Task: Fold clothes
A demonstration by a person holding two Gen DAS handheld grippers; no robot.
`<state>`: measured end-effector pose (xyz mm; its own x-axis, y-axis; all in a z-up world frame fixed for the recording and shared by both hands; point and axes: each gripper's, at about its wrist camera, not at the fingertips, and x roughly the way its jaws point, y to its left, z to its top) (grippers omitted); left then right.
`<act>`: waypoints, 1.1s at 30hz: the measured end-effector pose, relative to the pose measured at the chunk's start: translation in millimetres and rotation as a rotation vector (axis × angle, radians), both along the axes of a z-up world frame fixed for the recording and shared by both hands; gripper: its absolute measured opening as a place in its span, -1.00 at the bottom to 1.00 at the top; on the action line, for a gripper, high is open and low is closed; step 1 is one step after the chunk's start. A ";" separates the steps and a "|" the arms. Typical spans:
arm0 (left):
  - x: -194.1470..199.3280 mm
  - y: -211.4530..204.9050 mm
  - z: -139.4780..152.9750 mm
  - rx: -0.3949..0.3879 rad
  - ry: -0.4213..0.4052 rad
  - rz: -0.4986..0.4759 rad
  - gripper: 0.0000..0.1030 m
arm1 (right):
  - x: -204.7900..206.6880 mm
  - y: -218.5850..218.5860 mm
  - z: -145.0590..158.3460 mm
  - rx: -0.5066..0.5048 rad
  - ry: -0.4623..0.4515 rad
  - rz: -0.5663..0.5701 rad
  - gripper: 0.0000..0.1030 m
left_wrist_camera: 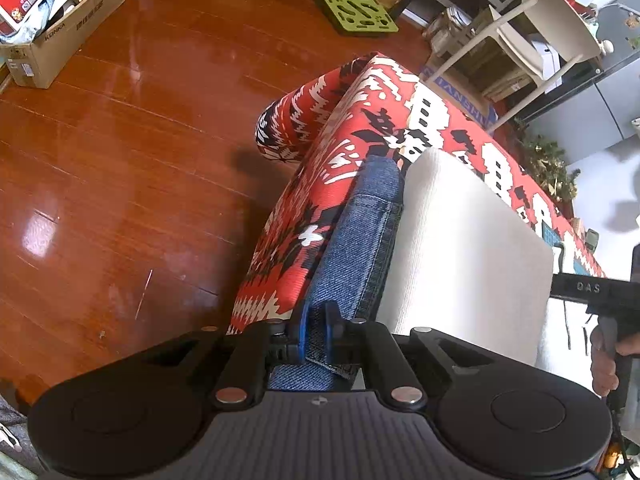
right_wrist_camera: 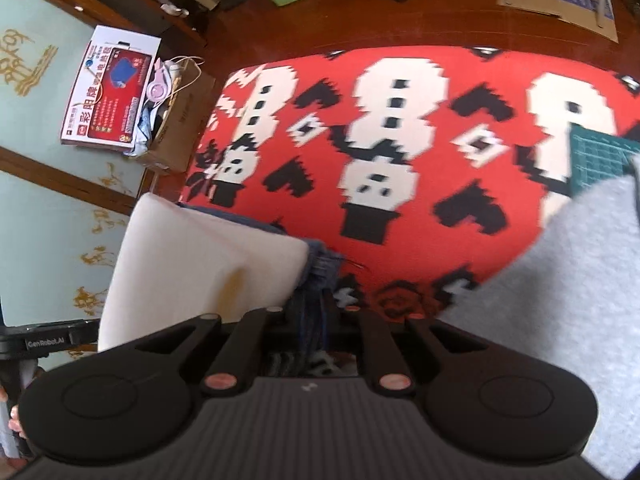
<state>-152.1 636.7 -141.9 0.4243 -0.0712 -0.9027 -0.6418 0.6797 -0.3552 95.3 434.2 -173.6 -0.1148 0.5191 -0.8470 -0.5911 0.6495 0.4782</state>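
- Left gripper (left_wrist_camera: 315,334) — blue pads pinched tight on the hem of the denim garment (left_wrist_camera: 362,232), which runs straight ahead along the fingers, its long axis pointing away.
- White garment (left_wrist_camera: 460,248) lies on the denim's right side, overlapping it; both rest over the red patterned surface (left_wrist_camera: 360,120).
- Right gripper (right_wrist_camera: 316,320) — closed on the frayed denim edge (right_wrist_camera: 320,268); the fingertips themselves are hidden.
- Judgement: both grippers hold one end, so the fold goes forward, away from them.

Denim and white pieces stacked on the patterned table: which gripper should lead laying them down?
Left, probably. The left gripper pinches the denim garment by its hem, sharply in view. The right gripper grips frayed denim, blurred.
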 end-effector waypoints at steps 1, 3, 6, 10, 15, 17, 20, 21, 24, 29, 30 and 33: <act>0.5 -0.7 0.3 0.006 0.001 -0.003 -0.88 | 0.7 3.6 -0.6 0.002 0.003 -0.005 -0.82; 1.3 -1.5 0.8 0.015 0.003 -0.006 -0.88 | 4.3 10.5 -1.5 0.010 0.014 -0.014 -0.83; 1.0 -1.3 0.1 0.020 0.003 -0.003 -0.87 | 10.5 22.7 -1.7 0.007 0.022 0.008 -0.95; -0.7 -1.0 0.2 0.018 0.004 0.021 -0.86 | 11.0 11.2 2.7 0.006 0.001 0.040 -0.93; -2.3 -5.6 6.7 0.041 0.016 0.039 -0.85 | 12.6 -32.2 20.3 0.010 -0.044 0.027 -0.86; -5.3 -8.1 12.2 0.050 0.017 0.054 -0.83 | 3.2 -49.7 23.2 -0.003 -0.072 0.059 -0.83; -10.7 -14.6 20.9 0.059 0.023 0.074 -0.62 | -18.6 -60.4 17.8 -0.007 -0.087 0.094 -0.83; -12.4 -17.4 23.7 0.060 0.026 0.080 -0.62 | -25.3 -61.1 15.6 0.003 -0.086 0.093 -0.83; -14.7 -30.8 32.6 0.070 0.037 0.076 -0.62 | -44.1 -59.5 9.2 0.035 -0.087 0.089 -0.83; -17.4 -43.4 48.4 0.100 0.043 0.078 -0.62 | -66.8 -41.5 2.3 0.071 -0.061 0.088 -0.87; -17.8 -44.7 51.7 0.101 0.040 0.075 -0.61 | -70.0 -41.0 3.7 0.069 -0.062 0.093 -0.89; -15.4 -52.0 62.8 0.116 0.029 0.057 -0.59 | -73.5 -52.8 15.7 0.083 -0.065 0.084 -0.89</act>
